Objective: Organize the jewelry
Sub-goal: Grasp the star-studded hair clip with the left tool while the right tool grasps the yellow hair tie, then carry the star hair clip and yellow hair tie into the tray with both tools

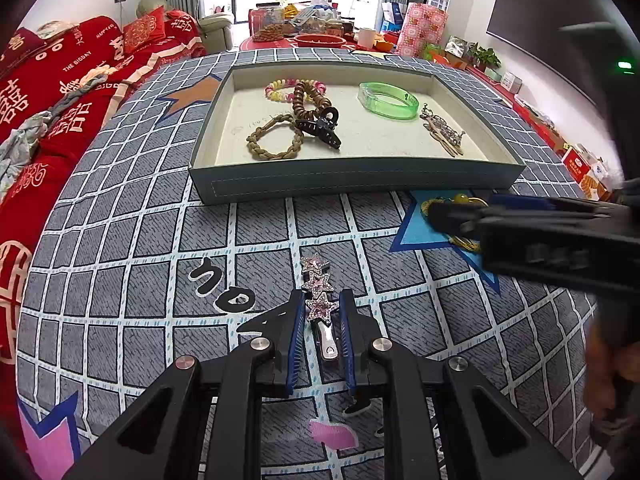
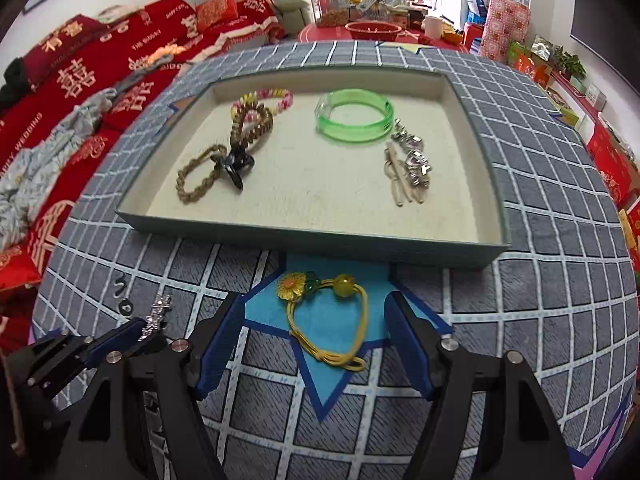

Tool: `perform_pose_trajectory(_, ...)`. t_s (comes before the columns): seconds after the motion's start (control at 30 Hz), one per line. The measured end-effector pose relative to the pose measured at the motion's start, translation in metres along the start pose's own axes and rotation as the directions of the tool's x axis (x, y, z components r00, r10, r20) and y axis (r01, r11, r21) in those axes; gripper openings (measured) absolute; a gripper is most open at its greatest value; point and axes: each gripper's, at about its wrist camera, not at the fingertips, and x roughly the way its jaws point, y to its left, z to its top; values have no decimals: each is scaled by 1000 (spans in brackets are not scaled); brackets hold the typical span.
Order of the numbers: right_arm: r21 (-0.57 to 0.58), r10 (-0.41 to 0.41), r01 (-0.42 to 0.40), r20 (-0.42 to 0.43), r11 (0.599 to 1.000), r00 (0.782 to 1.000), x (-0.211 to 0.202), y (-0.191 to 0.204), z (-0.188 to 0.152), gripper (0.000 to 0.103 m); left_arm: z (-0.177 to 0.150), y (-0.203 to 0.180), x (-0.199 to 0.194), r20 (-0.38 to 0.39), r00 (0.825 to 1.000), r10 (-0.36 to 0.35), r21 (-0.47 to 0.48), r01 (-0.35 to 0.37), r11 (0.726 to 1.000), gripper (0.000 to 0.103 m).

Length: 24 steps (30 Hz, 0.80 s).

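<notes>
A grey-green tray (image 1: 352, 184) (image 2: 304, 236) holds hair ties, a black claw clip (image 1: 320, 130), a green bangle (image 1: 388, 100) (image 2: 354, 120) and silver clips (image 2: 410, 164). A pink star hair clip (image 1: 318, 300) lies on the grid-patterned cloth between the fingers of my left gripper (image 1: 320, 308), which stand narrowly apart around it, seemingly not clamped. It also shows in the right wrist view (image 2: 156, 316). My right gripper (image 2: 314, 320) is open, its fingers astride a yellow flower hair tie (image 2: 324, 312) on a blue star patch.
A red sofa with bedding (image 1: 60, 92) runs along the left. A cluttered red table (image 1: 312, 36) stands behind the tray. Boxes line the right wall (image 2: 612, 160). The right gripper's body (image 1: 540, 232) crosses the left wrist view at right.
</notes>
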Motion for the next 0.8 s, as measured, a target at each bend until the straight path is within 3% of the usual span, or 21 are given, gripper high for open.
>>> perform_pose_trajectory(0.07,-9,-42,42,-14,999,999,10,4,0,75,0,-1,0,0,1000,0,2,0,1000,30)
perform_pose_trajectory(0.17,-60,-111,111,3,992,994,12,14,-1,57,0,-1,0,-1,1000,0,4,0,1000,30)
perform_pose_trajectory(0.23,-68,-97,98,8,993,995,9,16,-1,15,0,-2,0,0,1000,0,4,0,1000,30)
perform_pose_trajectory(0.27,-63,-91,91,5,994,996,8,16,-1,5,0,-2,0,0,1000,0,3,0,1000,30)
perform_pose_trajectory(0.8,126,120,-127,68,984,991,-33,-28,-8,4,3,4,-7,14,1000,-12,0,12,1000,30)
